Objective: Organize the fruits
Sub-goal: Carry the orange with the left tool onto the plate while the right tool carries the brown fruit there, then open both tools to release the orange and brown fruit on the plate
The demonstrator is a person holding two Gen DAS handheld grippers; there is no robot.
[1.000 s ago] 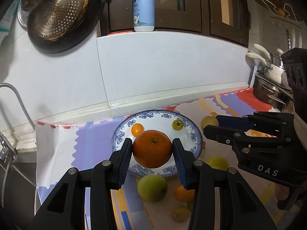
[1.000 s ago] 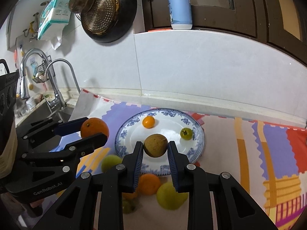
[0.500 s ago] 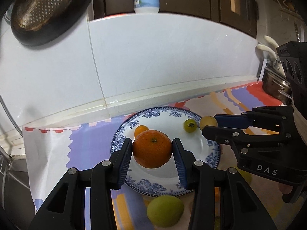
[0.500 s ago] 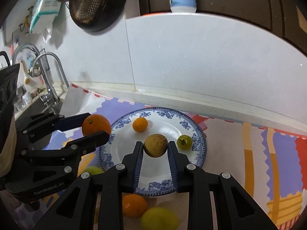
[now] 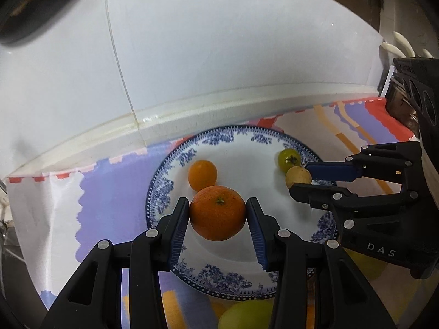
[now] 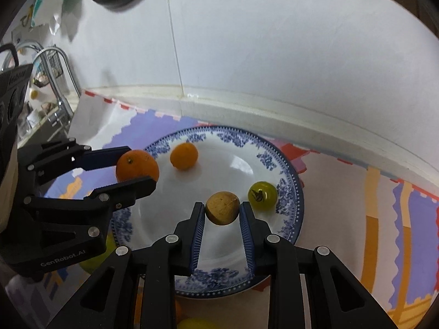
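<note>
Carrying 1 fruit each, both grippers have come forward and down over the blue-and-white plate since 1 second ago; the plate fills far more of both wrist views now, and the loose fruit on the cloth below the plate's near rim has mostly slid out of frame.

Left gripper is clamped on the big orange, pads pressing both flanks, held above the plate's near-left part, just in front of the small orange that lies on the plate.

Right gripper is clamped on the brown round fruit, above the plate's right-centre, just beside the green tomato near the plate's right rim.

Grip widths look unchanged.

Judgement: transport is nearly over and release onto the plate is next. 2 fruits are already on the plate and 2 are in hand. A yellow-green fruit sits off the plate past its near rim, so more trips remain.

Orientation: the big orange's stem end points up and slightly away from the plate's near rim; its body is near-round, a bit flattened, so there's no real long axis. The brown fruit is round too, with no clear axis; its stem end can't be told.

Roll risk on release, my guess: the plate dishes toward its centre.
</note>
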